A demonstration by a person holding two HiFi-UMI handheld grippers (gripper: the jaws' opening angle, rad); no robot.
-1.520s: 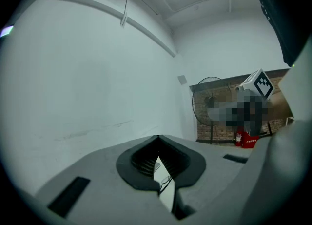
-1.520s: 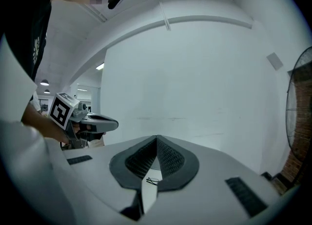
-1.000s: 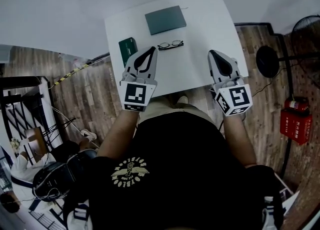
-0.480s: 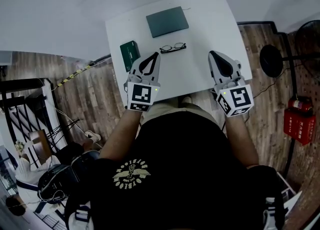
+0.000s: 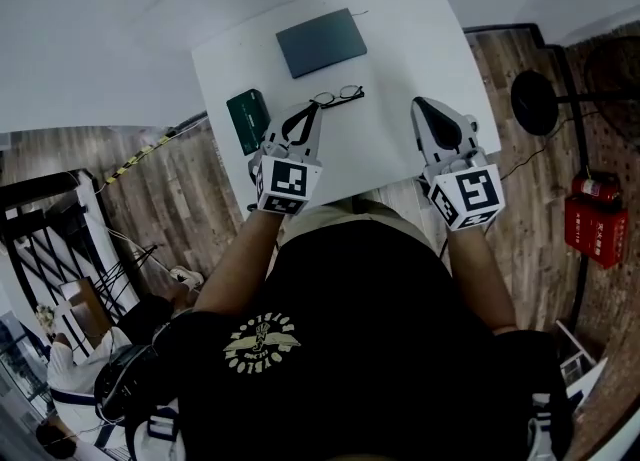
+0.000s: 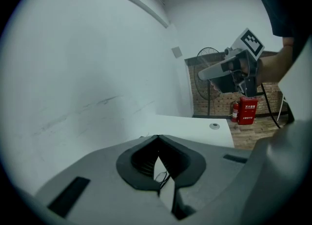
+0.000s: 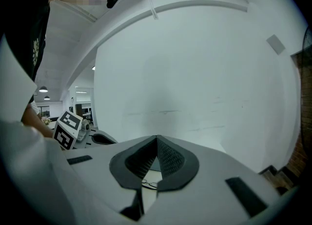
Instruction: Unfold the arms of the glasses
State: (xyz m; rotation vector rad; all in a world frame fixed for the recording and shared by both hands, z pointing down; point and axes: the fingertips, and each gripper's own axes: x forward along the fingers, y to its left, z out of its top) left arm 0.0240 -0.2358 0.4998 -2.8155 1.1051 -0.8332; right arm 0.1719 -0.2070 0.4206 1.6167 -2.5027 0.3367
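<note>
Thin dark-framed glasses (image 5: 337, 97) lie on the white table (image 5: 400, 39), in front of a dark grey-green flat case (image 5: 321, 42). My left gripper (image 5: 312, 106) is shut and empty, its tip just left of the glasses and close to them. Through the slit under its jaws in the left gripper view, the glasses (image 6: 162, 176) show on the table. My right gripper (image 5: 418, 103) is also shut and empty, and hovers over the table's right part, well apart from the glasses. In the right gripper view the glasses (image 7: 148, 184) lie below the closed tips (image 7: 156, 137).
A green box (image 5: 247, 120) sits near the table's left edge, beside my left gripper. A white wall stands behind the table. On the wooden floor to the right stand a fan base (image 5: 530, 99) and a red fire extinguisher (image 5: 592, 231). The table's near edge is at my waist.
My left gripper has moved forward and down, from near the table's front edge to right beside the glasses. My right gripper has shifted only slightly. Both stayed shut.
</note>
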